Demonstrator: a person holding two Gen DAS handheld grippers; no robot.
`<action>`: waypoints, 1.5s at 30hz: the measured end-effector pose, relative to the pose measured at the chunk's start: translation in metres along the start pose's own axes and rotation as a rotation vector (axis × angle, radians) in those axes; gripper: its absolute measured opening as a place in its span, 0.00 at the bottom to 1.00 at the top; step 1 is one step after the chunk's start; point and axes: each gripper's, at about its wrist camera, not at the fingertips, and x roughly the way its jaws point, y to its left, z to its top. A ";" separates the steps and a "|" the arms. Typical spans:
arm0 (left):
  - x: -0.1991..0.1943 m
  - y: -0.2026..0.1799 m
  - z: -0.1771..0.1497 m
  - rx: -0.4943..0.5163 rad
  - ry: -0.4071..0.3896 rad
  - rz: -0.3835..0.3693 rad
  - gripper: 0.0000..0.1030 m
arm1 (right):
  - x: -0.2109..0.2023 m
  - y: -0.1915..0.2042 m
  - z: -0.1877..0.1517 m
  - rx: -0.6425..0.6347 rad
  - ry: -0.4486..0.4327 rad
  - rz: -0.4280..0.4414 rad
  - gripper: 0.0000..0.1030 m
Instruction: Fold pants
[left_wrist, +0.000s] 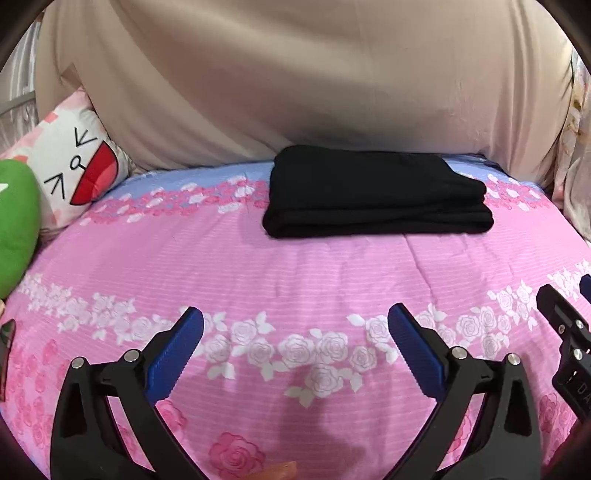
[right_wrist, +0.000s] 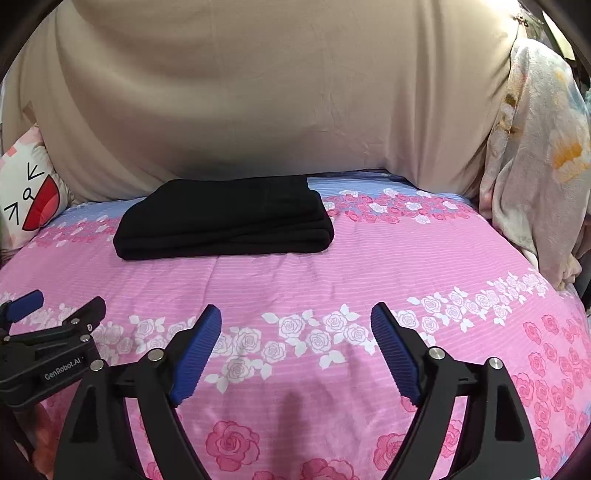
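Both claws, left (left_wrist: 295, 332) and right (right_wrist: 295, 332), hang released over the near quilt (left_wrist: 295, 266), empty since the pants (left_wrist: 376, 192) lie folded far back.

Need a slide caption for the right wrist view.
Right gripper open and empty above the pink bedspread, folded black pants lying ahead by the beige sheet.

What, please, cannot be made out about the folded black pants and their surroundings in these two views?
- Folded black pants: inner layers and waistband, hidden by their own folds and dark fabric, both views.
- Green plush object: shape cut off by the left wrist view's edge.
- Cartoon-face pillow: partly cut off in the right wrist view.
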 end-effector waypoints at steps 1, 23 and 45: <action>0.000 -0.001 0.000 0.001 -0.002 -0.003 0.95 | 0.003 -0.001 0.000 0.004 0.013 -0.006 0.79; -0.001 0.004 0.000 -0.039 -0.014 -0.033 0.95 | 0.006 0.006 -0.001 -0.031 0.032 -0.073 0.83; -0.003 0.003 0.001 -0.039 -0.018 -0.026 0.94 | 0.007 0.005 -0.001 -0.030 0.034 -0.074 0.83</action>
